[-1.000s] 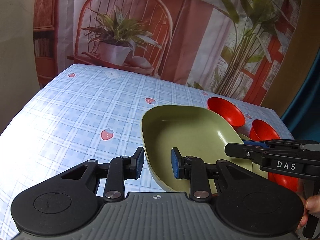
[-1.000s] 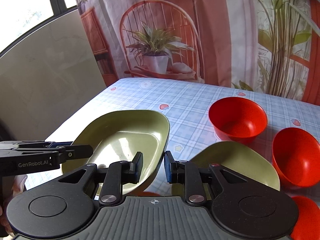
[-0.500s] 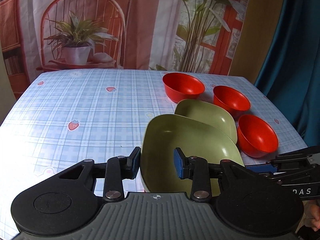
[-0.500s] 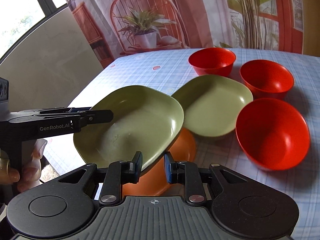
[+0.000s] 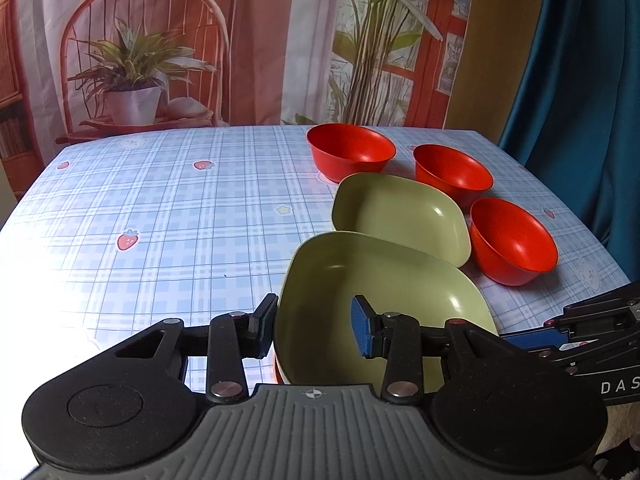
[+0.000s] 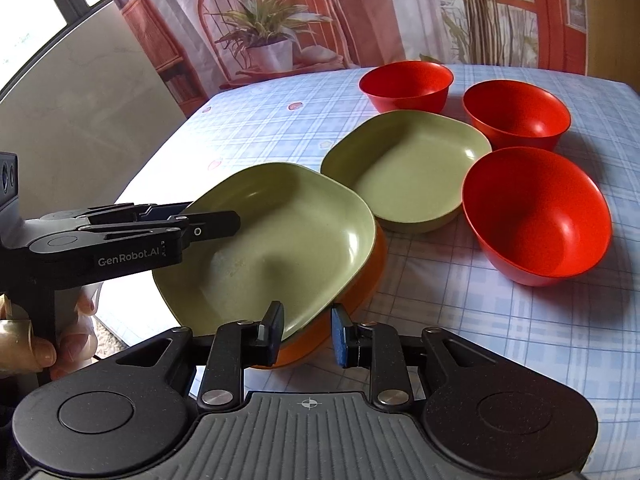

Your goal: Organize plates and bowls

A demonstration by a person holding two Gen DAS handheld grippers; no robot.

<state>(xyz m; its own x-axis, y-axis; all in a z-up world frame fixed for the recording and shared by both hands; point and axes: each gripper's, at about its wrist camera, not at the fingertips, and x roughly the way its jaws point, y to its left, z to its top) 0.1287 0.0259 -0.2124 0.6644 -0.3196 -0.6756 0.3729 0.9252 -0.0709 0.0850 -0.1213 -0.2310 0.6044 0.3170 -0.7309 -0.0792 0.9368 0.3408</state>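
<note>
On the near edge of the checked tablecloth (image 5: 168, 216), the left gripper (image 5: 314, 330) straddles the near green plate's (image 5: 384, 304) left rim, jaws parted and not pinching. That plate sits on an orange dish (image 6: 360, 280). The right gripper (image 6: 306, 332) brackets its near corner, jaws also apart. Farther right lie a second green plate (image 6: 408, 168) and three red bowls (image 6: 536, 216).

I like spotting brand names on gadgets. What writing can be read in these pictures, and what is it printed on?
"GenRobot.AI": on the side of the left gripper, seen from the right wrist.
"DAS": on the side of the right gripper, cut off at the picture's edge, so possibly incomplete.
Small marks beside "GenRobot.AI": too small to read.
</note>
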